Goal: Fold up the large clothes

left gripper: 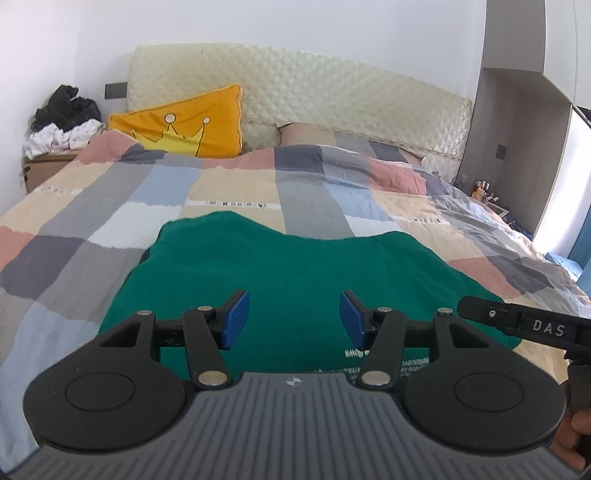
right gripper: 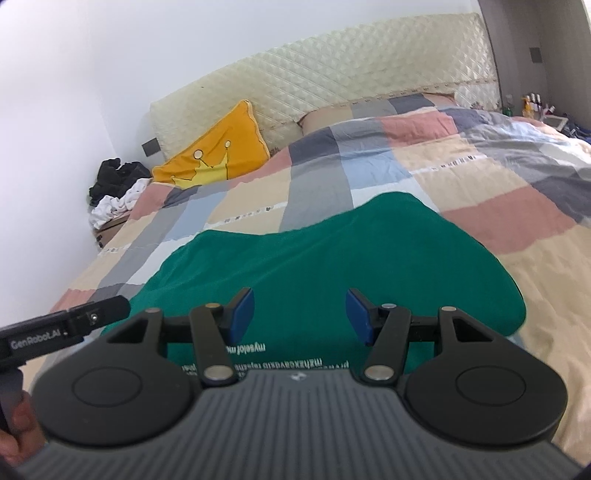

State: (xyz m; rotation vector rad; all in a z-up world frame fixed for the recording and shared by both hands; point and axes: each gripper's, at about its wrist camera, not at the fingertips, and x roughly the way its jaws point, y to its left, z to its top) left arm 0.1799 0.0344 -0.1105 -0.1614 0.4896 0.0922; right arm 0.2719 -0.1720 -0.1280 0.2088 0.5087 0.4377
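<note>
left tool (left gripper: 294, 319): hovering half-open, gripping nothing, over green garment (left gripper: 280, 273)
right tool (right gripper: 300, 315): hovering half-open, empty, over same garment

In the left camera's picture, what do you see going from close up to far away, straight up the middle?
Blue fingers → green shirt → checked blanket → yellow crown pillow → cream padded headboard → white wall.

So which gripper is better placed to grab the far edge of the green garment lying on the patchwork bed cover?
Neither clearly. The left gripper and right gripper both hover open over the near part of the green garment. Left for its far left corner, right for the far right one.
</note>
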